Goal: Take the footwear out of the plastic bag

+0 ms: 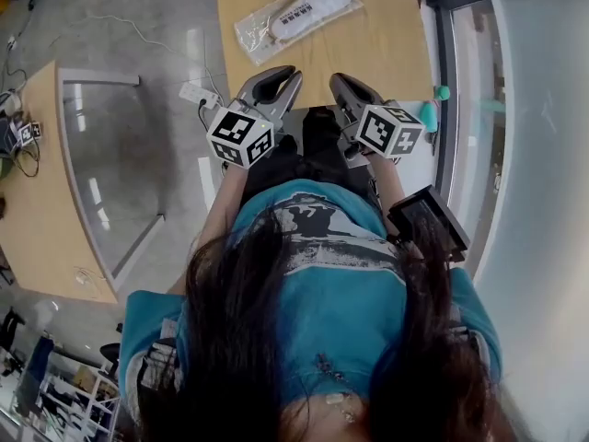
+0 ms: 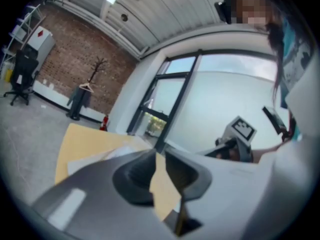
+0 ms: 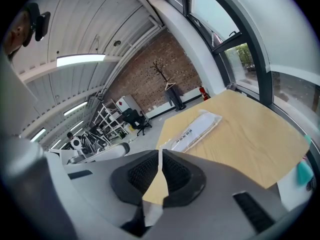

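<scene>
A clear plastic bag [image 1: 294,15] with a white slipper [image 1: 304,9] inside lies on the wooden table [image 1: 386,44], at its far left part. Both grippers hover close to my body, short of the table's near edge and well apart from the bag. My left gripper [image 1: 293,72] [image 2: 159,154] points over the table with its jaws a narrow gap apart and nothing between them. My right gripper [image 1: 335,79] [image 3: 160,151] is shut and empty; past its tips the bag [image 3: 192,131] lies ahead on the table top. The right gripper's marker cube [image 2: 243,129] also shows in the left gripper view.
A white power strip [image 1: 198,93] with its cable lies on the floor left of the table. A glass-topped desk [image 1: 55,182] stands at the far left. A glass wall [image 1: 534,109] runs along the right. A teal object [image 1: 440,93] sits at the table's near right corner.
</scene>
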The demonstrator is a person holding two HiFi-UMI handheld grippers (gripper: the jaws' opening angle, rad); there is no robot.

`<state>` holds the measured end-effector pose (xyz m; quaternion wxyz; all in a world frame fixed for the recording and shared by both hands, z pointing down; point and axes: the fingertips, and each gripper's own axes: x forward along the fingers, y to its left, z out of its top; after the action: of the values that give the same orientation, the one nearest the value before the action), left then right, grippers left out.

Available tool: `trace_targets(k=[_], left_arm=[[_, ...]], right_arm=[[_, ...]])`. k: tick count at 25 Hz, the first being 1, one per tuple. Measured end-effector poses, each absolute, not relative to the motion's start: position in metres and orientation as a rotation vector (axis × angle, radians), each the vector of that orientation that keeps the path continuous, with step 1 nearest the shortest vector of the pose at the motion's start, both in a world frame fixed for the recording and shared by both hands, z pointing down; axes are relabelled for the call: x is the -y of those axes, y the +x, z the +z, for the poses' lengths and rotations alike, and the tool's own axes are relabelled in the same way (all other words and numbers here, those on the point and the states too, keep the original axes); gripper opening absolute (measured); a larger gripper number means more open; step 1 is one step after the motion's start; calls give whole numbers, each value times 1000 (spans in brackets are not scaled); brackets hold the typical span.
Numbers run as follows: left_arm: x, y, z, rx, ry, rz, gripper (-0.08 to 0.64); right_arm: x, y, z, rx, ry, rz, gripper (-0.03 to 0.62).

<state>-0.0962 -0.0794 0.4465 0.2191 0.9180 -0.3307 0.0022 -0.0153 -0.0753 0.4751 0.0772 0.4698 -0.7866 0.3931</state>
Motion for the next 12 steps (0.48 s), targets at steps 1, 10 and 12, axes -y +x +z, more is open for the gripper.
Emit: trace_targets(k=[1,10,12], left_arm=[[86,-97,447,926,2523,-12,43],[148,-93,457,1065,2401,-76,43],[156,-88,458,1085,2376,-82,43]], right_arm=[[81,-14,477,2354,1404,1176,31],[134,23,497,2316,1366,1210,31],[143,33,503,2305,1350,1236,31]])
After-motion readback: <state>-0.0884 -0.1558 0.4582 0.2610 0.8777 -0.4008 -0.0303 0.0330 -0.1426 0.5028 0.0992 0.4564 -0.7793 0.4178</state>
